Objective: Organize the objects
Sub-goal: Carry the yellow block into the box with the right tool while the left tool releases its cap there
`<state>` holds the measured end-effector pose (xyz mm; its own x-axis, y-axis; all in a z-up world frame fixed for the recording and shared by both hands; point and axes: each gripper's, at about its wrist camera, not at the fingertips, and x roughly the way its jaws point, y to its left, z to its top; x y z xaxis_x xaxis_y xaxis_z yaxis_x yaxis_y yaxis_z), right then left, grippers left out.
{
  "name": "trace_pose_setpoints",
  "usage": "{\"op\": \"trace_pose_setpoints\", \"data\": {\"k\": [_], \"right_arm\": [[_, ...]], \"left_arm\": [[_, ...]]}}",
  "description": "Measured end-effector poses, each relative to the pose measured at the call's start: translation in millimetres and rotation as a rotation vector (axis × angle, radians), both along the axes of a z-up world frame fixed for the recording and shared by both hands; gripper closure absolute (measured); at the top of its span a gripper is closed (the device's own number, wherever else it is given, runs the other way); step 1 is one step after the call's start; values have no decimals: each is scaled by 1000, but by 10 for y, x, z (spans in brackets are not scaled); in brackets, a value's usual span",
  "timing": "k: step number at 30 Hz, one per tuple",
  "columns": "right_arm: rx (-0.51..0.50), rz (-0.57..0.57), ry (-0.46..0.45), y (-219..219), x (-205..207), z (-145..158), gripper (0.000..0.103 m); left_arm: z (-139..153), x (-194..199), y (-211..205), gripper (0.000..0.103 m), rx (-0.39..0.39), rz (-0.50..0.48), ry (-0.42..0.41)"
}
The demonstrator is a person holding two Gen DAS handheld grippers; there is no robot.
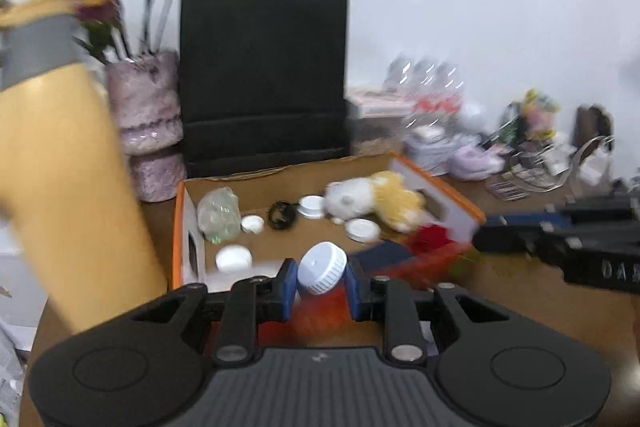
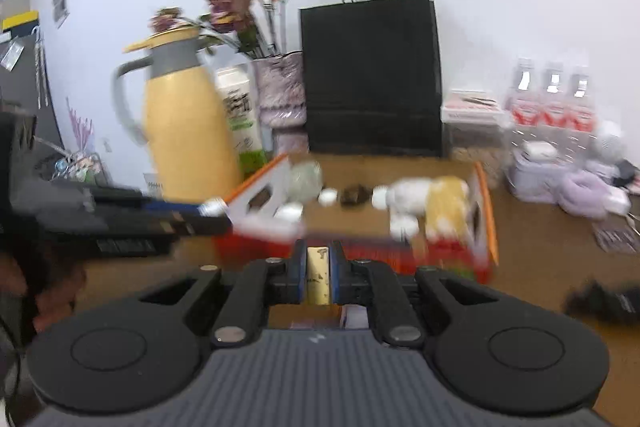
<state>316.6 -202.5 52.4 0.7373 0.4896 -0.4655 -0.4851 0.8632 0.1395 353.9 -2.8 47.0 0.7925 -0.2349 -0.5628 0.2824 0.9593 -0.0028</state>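
Two grippers loaded: left gripper (image 1: pixel 322 277) clamped on white ribbed bottle cap (image 1: pixel 323 267), held above near edge of cardboard box (image 1: pixel 280 174); right gripper (image 2: pixel 318 277) pinched narrow on small gold-coloured flat item (image 2: pixel 318 277), identity unclear from blur, just short of red basket (image 2: pixel 360 255).

1. The left gripper (image 1: pixel 322 277) holds level, its 2 blue-padded fingers (image 1: pixel 289 287) closed against the sides of a white ribbed cap (image 1: pixel 323 267).
2. The right gripper (image 2: pixel 319 277) points forward, its jaws drawn narrow around a small gold-coloured piece (image 2: pixel 318 277).
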Motion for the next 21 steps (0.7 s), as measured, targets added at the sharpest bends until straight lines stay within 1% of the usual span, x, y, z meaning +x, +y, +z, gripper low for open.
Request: {"op": "trace_pose_setpoints", "data": {"k": [2, 4, 5, 7, 8, 9, 10, 11, 12, 14, 15, 18, 21], "right_arm": [[-8, -7, 45, 159, 566, 28, 91], [-13, -13, 127, 320, 1181, -20, 91], [-12, -22, 165, 381, 1413, -67, 91], [-30, -48, 261, 515, 1918, -235, 91], [-41, -65, 292, 570, 2105, -335, 91], [-60, -81, 316, 630, 2272, -425, 91], [-75, -102, 328, 682, 2390, -501, 89], [-81, -130, 338, 718, 2490, -581, 85], [-76, -140, 352, 732, 2558, -639, 83], [-48, -140, 362, 736, 2601, -703, 78], [-41, -139, 360, 728, 2594, -721, 78], [-42, -135, 350, 726, 2573, -701, 78], [-43, -143, 337, 678, 2506, -588, 77]], "left_arm": [[-50, 471, -13, 79, 15, -11, 44], [-153, 921, -29, 79, 52, 22, 80], [-221, 1110, -26, 79, 62, 31, 111], [-339, 1387, -16, 78, 49, 52, 169], [-407, 1512, -30, 78, 53, 64, 191], [-460, 1588, -41, 76, 61, 71, 199], [-510, 1653, -60, 71, 82, 67, 200], [-529, 1681, -61, 57, 89, 65, 199], [-547, 1695, -42, 46, 82, 72, 200], [-540, 1709, 24, 45, 34, 85, 206], [-521, 1714, 34, 44, 29, 84, 198], [-458, 1676, 49, 43, 55, 106, 174], [-349, 1587, 95, 42, 39, 135, 171]]}}
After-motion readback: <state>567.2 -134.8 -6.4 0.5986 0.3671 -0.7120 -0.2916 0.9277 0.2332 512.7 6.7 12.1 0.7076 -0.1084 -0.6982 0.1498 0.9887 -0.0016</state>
